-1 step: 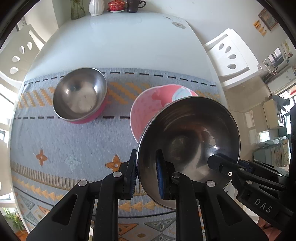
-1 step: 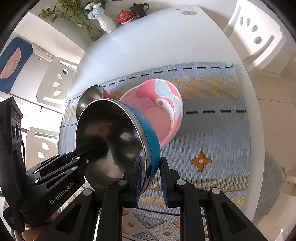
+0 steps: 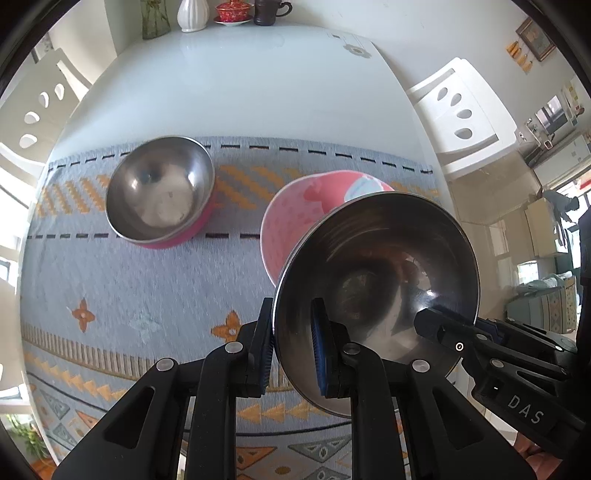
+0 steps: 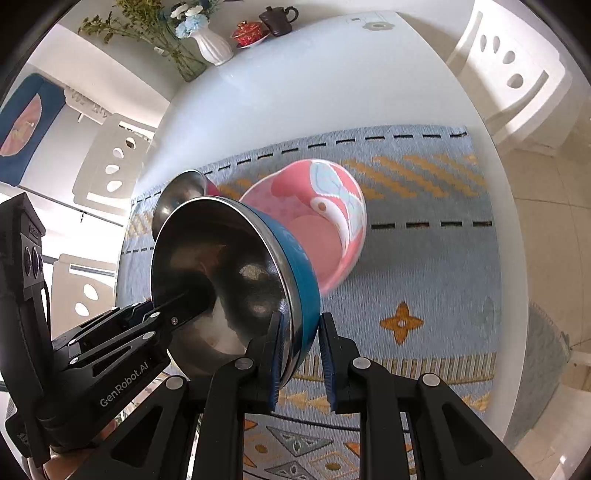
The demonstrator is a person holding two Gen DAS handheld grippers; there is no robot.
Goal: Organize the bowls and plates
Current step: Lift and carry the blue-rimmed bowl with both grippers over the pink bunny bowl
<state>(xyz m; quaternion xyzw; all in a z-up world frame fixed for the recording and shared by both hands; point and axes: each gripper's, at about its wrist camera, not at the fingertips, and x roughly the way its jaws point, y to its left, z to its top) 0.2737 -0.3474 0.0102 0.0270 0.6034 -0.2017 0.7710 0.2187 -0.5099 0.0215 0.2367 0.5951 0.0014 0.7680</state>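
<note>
A steel bowl with a blue outside (image 3: 376, 280) (image 4: 236, 273) is held tilted above the mat, gripped at opposite rims by both grippers. My left gripper (image 3: 291, 350) is shut on its near rim; it shows in the right wrist view (image 4: 177, 314). My right gripper (image 4: 301, 354) is shut on the other rim; it shows in the left wrist view (image 3: 439, 325). A pink patterned bowl (image 3: 299, 210) (image 4: 325, 218) stands on the mat just behind the held bowl. A steel bowl with a pink outside (image 3: 159, 192) (image 4: 181, 195) stands to the left.
A grey woven mat with orange patterns (image 3: 122, 295) (image 4: 424, 258) covers the near part of a white table (image 3: 240, 85). A white vase (image 4: 212, 46), a red lidded cup (image 4: 249, 31) and a dark teapot (image 4: 277, 18) stand at the far edge. White chairs (image 3: 458, 114) surround the table.
</note>
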